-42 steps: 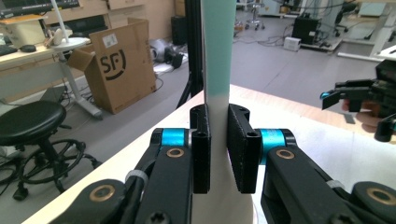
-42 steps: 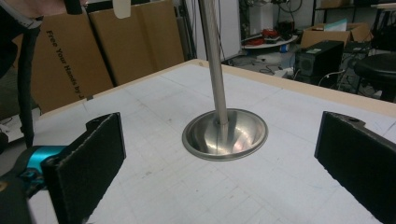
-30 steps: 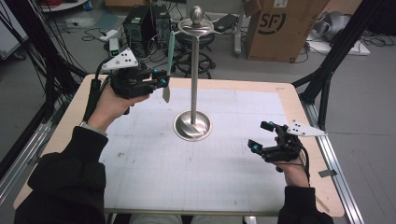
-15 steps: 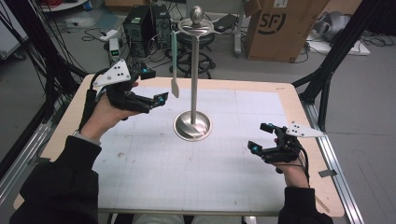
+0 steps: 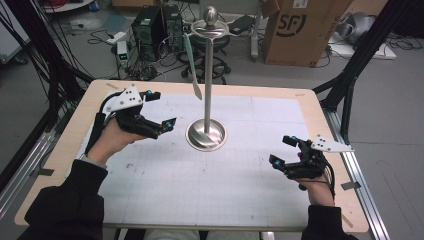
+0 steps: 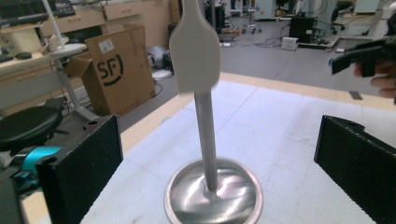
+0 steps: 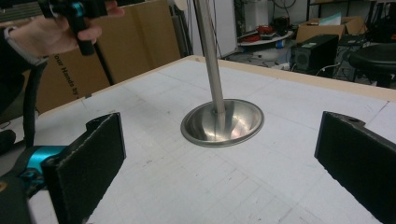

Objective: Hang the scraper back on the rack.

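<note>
A pale, flat spatula (image 5: 192,67) hangs from the ring atop a steel stand (image 5: 206,131) at the middle of the table (image 5: 280,105), blade down beside the pole. The left gripper (image 5: 156,111) hovers near the stand, jaws spread wide and empty; the right gripper (image 5: 283,150) rests low at the table's right side, jaws likewise parted around nothing. The utensil looks light and probably flexible — likely to swing if nudged — so the slim handle above the blade seems the surest place to pinch.
</note>
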### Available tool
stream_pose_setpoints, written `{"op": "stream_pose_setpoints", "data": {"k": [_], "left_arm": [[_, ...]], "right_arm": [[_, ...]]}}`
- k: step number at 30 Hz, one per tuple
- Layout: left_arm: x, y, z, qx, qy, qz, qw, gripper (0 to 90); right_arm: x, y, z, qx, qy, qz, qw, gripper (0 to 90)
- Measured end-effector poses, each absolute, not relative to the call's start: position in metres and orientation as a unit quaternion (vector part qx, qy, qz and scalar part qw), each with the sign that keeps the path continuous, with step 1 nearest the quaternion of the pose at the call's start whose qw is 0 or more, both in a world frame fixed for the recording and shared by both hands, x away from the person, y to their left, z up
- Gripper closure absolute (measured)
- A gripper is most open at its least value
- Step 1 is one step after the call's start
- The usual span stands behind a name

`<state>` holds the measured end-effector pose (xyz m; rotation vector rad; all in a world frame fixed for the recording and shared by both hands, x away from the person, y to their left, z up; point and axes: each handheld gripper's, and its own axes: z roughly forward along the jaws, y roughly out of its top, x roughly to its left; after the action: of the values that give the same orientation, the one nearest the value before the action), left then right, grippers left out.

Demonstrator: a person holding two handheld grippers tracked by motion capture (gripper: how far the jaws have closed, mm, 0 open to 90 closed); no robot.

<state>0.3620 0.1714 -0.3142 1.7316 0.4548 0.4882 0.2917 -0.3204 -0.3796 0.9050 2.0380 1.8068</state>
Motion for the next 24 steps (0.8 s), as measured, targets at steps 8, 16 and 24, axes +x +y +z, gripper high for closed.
{"op": "stream_pose_setpoints", "data": {"k": [8, 16, 24], "left_arm": [[0.35, 0.188, -0.366, 0.741, 0.234, 0.199, 0.597, 1.6], [0.344, 0.214, -0.393, 0.732, 0.279, 0.201, 0.589, 1.6], [0.334, 0.227, -0.407, 0.732, 0.295, 0.211, 0.577, 1.6]], "right_arm": [[0.291, -0.32, -0.379, 0.31, 0.704, 0.624, 0.139, 0.7], [0.294, -0.319, -0.381, 0.312, 0.707, 0.619, 0.14, 0.7], [0.296, -0.321, -0.389, 0.314, 0.708, 0.61, 0.167, 0.7]]}}
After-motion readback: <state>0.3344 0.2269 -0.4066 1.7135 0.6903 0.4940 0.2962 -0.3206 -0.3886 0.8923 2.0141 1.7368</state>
